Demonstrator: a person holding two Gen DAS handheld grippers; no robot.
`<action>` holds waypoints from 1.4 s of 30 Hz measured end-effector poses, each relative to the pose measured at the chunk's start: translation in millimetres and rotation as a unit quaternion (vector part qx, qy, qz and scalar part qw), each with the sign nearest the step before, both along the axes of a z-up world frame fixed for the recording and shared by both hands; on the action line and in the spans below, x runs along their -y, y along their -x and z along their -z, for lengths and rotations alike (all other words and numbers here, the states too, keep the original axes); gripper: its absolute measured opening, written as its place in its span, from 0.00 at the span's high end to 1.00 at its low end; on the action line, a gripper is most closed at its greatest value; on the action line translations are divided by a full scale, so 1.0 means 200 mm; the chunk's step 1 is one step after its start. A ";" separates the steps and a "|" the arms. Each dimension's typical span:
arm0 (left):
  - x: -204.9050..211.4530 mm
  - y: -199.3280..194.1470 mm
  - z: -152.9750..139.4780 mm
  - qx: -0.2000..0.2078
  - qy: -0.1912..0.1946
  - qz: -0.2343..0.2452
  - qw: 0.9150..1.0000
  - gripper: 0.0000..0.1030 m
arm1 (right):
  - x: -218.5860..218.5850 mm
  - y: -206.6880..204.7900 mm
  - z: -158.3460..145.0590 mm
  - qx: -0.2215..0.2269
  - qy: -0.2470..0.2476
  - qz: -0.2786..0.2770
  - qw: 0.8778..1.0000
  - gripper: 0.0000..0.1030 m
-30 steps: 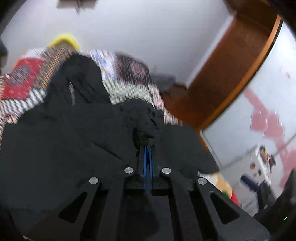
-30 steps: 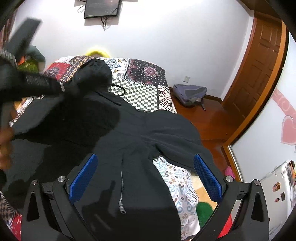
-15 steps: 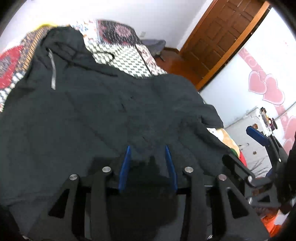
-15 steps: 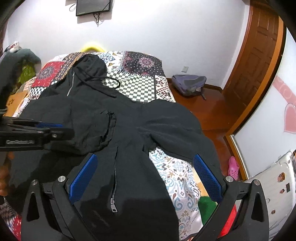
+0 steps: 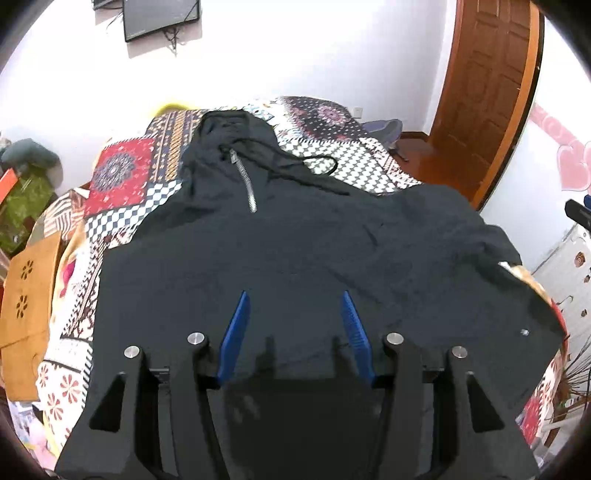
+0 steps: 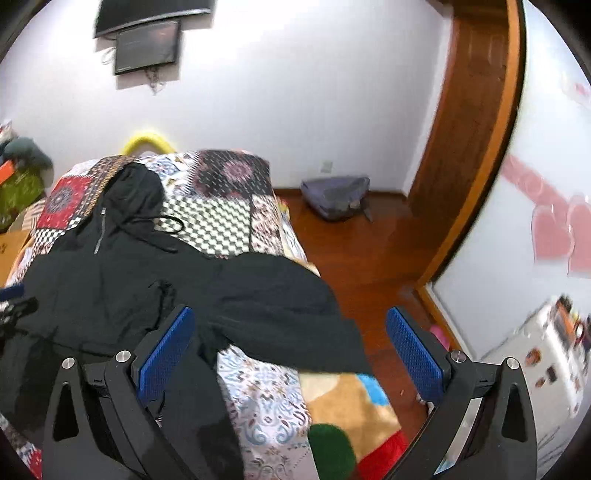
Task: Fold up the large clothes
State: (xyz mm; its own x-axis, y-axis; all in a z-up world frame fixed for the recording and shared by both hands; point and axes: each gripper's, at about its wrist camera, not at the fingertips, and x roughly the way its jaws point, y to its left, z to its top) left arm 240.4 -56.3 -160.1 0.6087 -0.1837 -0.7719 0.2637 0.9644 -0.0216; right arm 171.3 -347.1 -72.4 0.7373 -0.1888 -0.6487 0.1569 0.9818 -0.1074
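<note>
Left wrist view: the left gripper [image 5: 293,314] hangs over a black hoodie [image 5: 295,251] spread on a bed with a patchwork quilt [image 5: 122,177]. Its jaws are opening, about half apart, with nothing pinched between the blue pads [image 5: 236,328]; the cloth lies below them, and whether the tips brush it cannot be told. The hood [image 5: 229,125] points to the far end of the bed, with a silver zip [image 5: 245,181] running down from it and a drawstring [image 5: 321,162] looped onto the quilt to the right. One sleeve [image 5: 461,229] is folded across the right side of the body. A wooden door [image 5: 487,92] stands at the far right, a dark screen [image 5: 159,16] hangs on the white wall, and pink hearts [image 5: 572,166] are stuck on the right wall. A brown cardboard piece [image 5: 27,295] lies at the left bed edge.

Right wrist view: the right gripper [image 6: 291,347] is spread wide and holds nothing. It hovers above the near right part of the bed, where the sleeve [image 6: 280,306] drapes toward the bed's edge over the quilt [image 6: 221,221]. The hoodie [image 6: 99,280] fills the left side, hood [image 6: 136,184] at the far end. Part of the left gripper [image 6: 14,306] shows at the left edge. A grey bag [image 6: 336,197] sits on the wooden floor [image 6: 369,266] near the door [image 6: 472,110]. This view is slightly blurred at the right.
</note>
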 end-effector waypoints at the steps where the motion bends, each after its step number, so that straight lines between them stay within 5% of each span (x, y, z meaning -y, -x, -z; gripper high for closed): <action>1: -0.02 0.01 0.01 -0.003 0.002 -0.004 1.000 0.49 | 0.03 -0.02 0.02 -0.009 -0.013 0.006 1.000 0.00; 7: -0.16 0.05 0.07 -0.017 0.004 -0.041 0.999 0.48 | 0.27 -0.06 0.20 -0.056 -0.175 0.037 0.982 0.00; 13: -0.24 0.03 0.13 -0.035 0.021 -0.077 0.996 0.48 | 0.54 -0.10 0.47 -0.094 -0.347 0.109 0.926 0.01; 21: -0.21 0.00 0.18 -0.042 0.017 -0.077 0.996 0.48 | 0.68 -0.11 0.76 -0.134 -0.434 0.165 0.875 0.13; 32: -0.23 -0.01 0.22 -0.057 0.044 -0.100 0.992 0.48 | 0.78 -0.34 0.89 -0.146 -0.444 0.203 0.861 0.19; 35: -0.27 -0.01 0.22 -0.061 0.052 -0.108 0.991 0.48 | 0.79 -0.37 0.89 -0.147 -0.425 0.222 0.865 0.41; 37: -0.28 0.00 0.22 -0.060 0.049 -0.111 0.991 0.48 | 0.78 -0.40 0.85 -0.152 -0.394 0.220 0.880 0.67; 39: -0.31 0.01 0.21 -0.058 0.048 -0.114 0.991 0.48 | 0.76 -0.42 0.77 -0.146 -0.365 0.206 0.896 0.83; 42: -0.35 0.03 0.20 -0.054 0.052 -0.120 0.990 0.48 | 0.71 -0.42 0.62 -0.122 -0.324 0.195 0.918 0.89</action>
